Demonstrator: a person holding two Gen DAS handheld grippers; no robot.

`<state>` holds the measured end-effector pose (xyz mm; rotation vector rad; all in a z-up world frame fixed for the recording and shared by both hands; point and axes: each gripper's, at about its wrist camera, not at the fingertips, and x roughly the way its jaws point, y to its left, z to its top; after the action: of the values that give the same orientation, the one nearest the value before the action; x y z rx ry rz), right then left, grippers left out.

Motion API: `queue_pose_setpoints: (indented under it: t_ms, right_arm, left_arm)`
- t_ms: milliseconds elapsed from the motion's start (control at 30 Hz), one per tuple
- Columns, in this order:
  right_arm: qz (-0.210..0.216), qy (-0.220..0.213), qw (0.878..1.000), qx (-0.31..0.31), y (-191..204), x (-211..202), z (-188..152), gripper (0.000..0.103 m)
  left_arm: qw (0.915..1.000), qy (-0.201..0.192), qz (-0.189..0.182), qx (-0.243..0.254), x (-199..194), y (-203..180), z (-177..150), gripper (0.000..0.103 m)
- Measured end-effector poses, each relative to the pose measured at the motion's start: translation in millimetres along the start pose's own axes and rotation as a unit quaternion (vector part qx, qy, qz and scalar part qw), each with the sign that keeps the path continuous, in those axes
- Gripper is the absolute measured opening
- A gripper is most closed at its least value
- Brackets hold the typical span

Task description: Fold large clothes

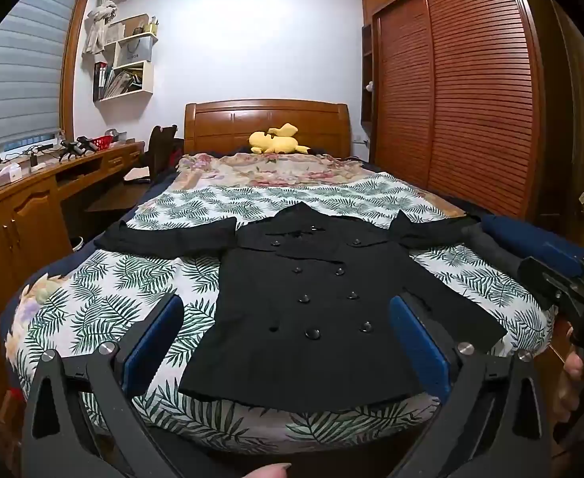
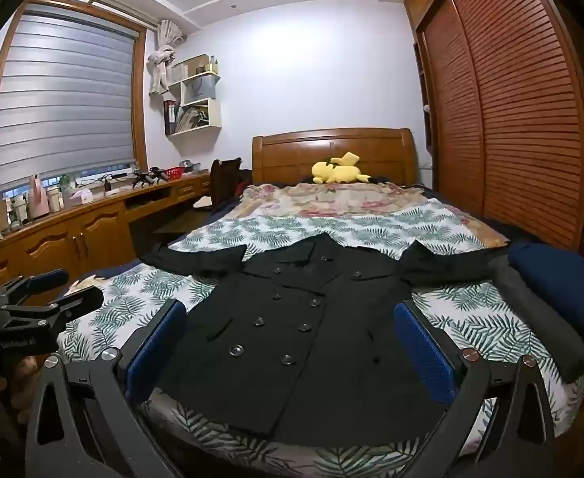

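A black double-breasted coat [image 1: 307, 298] lies flat, front up, on the leaf-print bedspread [image 1: 124, 279], sleeves spread to both sides, hem toward me. It also shows in the right wrist view [image 2: 284, 326]. My left gripper [image 1: 288, 310] is open and empty, held above the coat's hem, blue pads [image 1: 152, 342] wide apart. My right gripper [image 2: 290, 318] is open and empty too, above the coat's lower half. In the left wrist view the right gripper's body [image 1: 570, 290] shows at the right edge. In the right wrist view the left gripper [image 2: 41, 290] shows at the left edge.
Folded dark blue [image 2: 566, 283] and grey clothes [image 2: 538, 318] lie on the bed's right side. A yellow plush toy [image 1: 276, 139] sits by the wooden headboard. A wooden desk [image 1: 33, 199] runs along the left; a slatted wardrobe [image 1: 471, 79] stands at the right.
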<state>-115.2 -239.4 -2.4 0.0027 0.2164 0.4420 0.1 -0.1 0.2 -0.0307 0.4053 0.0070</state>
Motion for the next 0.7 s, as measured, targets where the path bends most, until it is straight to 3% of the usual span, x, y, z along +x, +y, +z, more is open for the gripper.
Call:
queue_pose_setpoints:
  t_ms: [700]
  right_arm:
    - [-0.003,0.003,1.000,0.004,-2,1,0,0.103]
  left_arm:
    - [1.0000,0.003,-0.001,-0.009,2,4,0,0.103]
